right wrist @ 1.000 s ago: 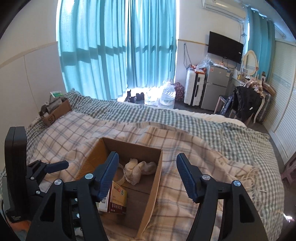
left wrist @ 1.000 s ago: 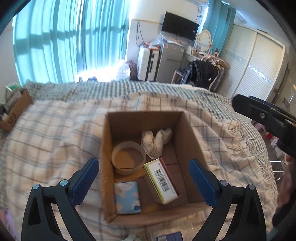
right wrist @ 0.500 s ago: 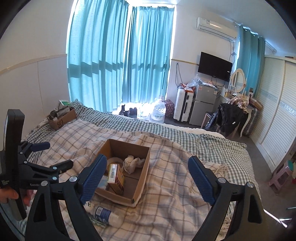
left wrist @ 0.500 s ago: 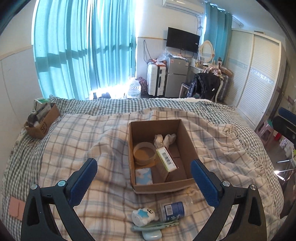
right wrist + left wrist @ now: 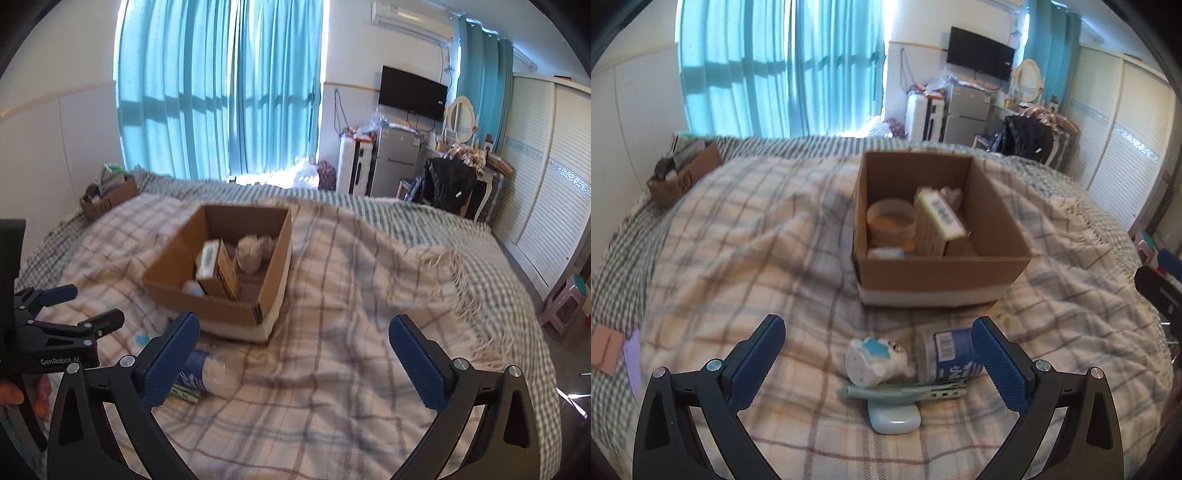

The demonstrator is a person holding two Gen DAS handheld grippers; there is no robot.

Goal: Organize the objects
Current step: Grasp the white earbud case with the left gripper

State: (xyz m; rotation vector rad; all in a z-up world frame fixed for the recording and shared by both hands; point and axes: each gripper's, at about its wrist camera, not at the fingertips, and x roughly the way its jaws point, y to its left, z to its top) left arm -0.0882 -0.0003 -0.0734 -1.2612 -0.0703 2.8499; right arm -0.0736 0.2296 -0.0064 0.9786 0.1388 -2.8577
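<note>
- Cardboard box (image 5: pixel 942 236) sits mid-bed on the plaid blanket (image 5: pixel 738 240); it serves as the collecting bin.
- Already inside: a tape roll (image 5: pixel 891 221) at left, a carton with a barcode (image 5: pixel 938 221) leaning upright at centre, crumpled white cloth (image 5: pixel 951 192) at the far wall, a pale packet (image 5: pixel 884 253) low against the near wall.
- Loose items lie in a cluster just near of the box: a white-and-blue toy figure (image 5: pixel 875 360), a clear bottle with a blue label (image 5: pixel 951 360) on its side touching the toy, a slim green tube (image 5: pixel 905 391) lying crosswise, and a white case (image 5: pixel 894 421) nearest the camera. Judged to be what remains to sort.
- Left gripper (image 5: pixel 882 363) is spread wide and empty, fingers bracketing the cluster from above without touching; likely lining up for the next pick.
- Right gripper (image 5: pixel 295 363) has its jaws opening, nothing between them; below lies bare blanket, with the bottle (image 5: pixel 207 373) just beside its left finger.
- Bottle is round and on soft bedding, so it may roll when nudged.
- A second small box (image 5: pixel 685 179) sits far left on the bed; role unclear.
</note>
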